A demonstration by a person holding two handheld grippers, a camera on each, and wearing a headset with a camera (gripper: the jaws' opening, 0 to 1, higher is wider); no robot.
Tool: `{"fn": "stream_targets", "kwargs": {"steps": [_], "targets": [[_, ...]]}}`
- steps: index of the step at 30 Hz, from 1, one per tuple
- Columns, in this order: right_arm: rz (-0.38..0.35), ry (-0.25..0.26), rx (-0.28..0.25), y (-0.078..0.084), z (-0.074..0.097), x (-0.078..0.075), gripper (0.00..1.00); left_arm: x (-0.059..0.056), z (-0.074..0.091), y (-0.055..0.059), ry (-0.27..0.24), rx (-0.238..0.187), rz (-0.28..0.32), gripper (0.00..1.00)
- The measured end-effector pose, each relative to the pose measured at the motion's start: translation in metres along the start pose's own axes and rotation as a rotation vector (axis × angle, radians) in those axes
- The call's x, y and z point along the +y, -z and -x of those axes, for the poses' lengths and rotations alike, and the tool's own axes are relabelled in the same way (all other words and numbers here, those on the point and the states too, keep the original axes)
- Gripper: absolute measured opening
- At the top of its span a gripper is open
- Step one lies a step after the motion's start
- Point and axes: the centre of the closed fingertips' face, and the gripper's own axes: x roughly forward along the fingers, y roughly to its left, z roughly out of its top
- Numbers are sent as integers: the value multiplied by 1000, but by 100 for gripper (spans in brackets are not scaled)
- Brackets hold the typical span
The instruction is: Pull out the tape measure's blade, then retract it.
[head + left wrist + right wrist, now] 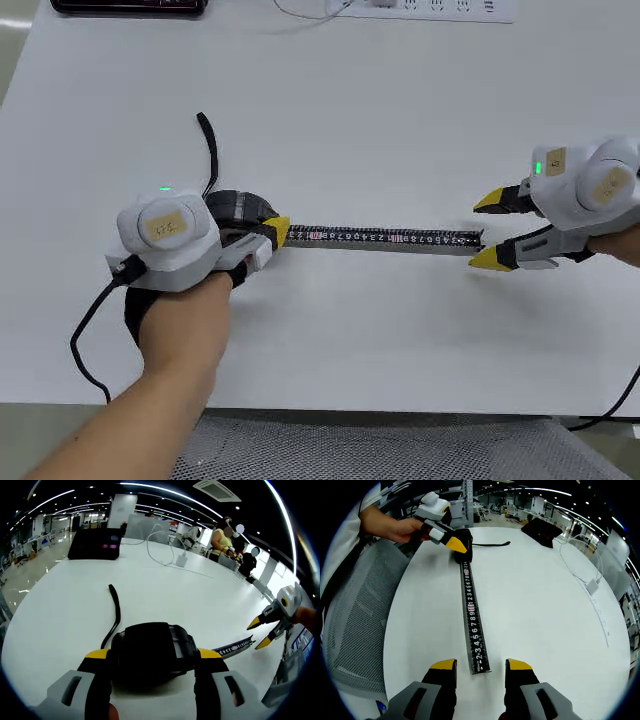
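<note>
Head view: one tape measure in left gripper, blade out.

Tape measure half behind left tongs, power strip cropped

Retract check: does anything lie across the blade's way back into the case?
Nothing visible does. The blade runs over bare table from the case, clamped in the left gripper, to the open jaws of the right gripper; the strap lies behind it.
</note>
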Motion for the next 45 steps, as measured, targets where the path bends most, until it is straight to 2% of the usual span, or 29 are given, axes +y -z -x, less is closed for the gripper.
{"fn": "stream_targets", "kwargs": {"steps": [5, 20, 37, 45], "targets": [[50, -27, 55, 7, -5, 2, 26, 0, 0, 0, 1, 1, 1, 63], [77, -50, 90, 12, -7, 1, 13, 0, 0, 0, 0, 3, 3, 63], [76, -46, 99, 12, -9, 1, 11, 1, -1, -1, -3, 0, 34, 64], [72, -42, 99, 12, -9, 0, 11, 1, -1, -1, -4, 5, 23, 63]]}}
